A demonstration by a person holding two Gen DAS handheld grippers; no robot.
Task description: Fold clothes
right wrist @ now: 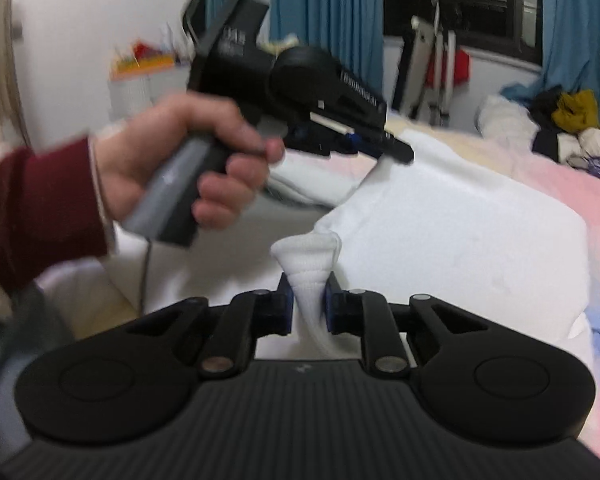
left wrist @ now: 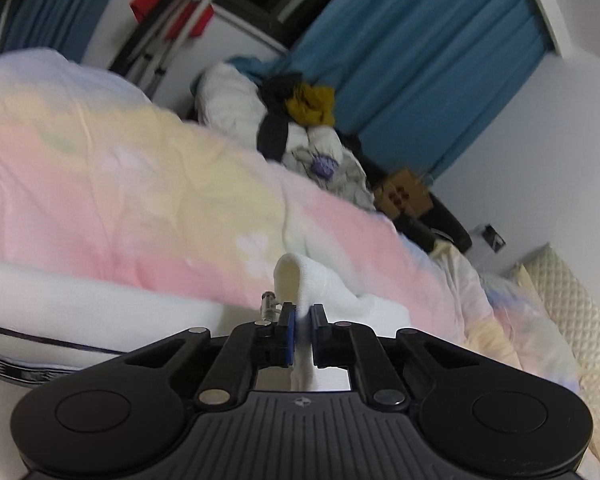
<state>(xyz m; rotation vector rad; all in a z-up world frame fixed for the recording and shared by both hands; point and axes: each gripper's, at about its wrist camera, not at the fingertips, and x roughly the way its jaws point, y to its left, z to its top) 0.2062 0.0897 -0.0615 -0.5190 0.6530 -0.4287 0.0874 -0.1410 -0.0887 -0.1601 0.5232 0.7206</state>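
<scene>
The white garment [right wrist: 440, 240] lies spread on the bed [left wrist: 140, 200], lifted at two pinched edges. The right hand-held gripper [right wrist: 308, 300] is clenched on a bunched fold of the white cloth that flares out just past its blue pads [right wrist: 286, 308]. The left hand-held gripper [left wrist: 303, 320] grips another thin ridge of the same garment between its nearly closed fingers; in the right wrist view it [right wrist: 396, 148] hangs above the cloth's far edge, held by the person's left hand [right wrist: 188, 160]. Beyond, a pile of clothes [left wrist: 300, 128] sits against blue curtains [left wrist: 420, 60], near a cardboard box [left wrist: 404, 196].
</scene>
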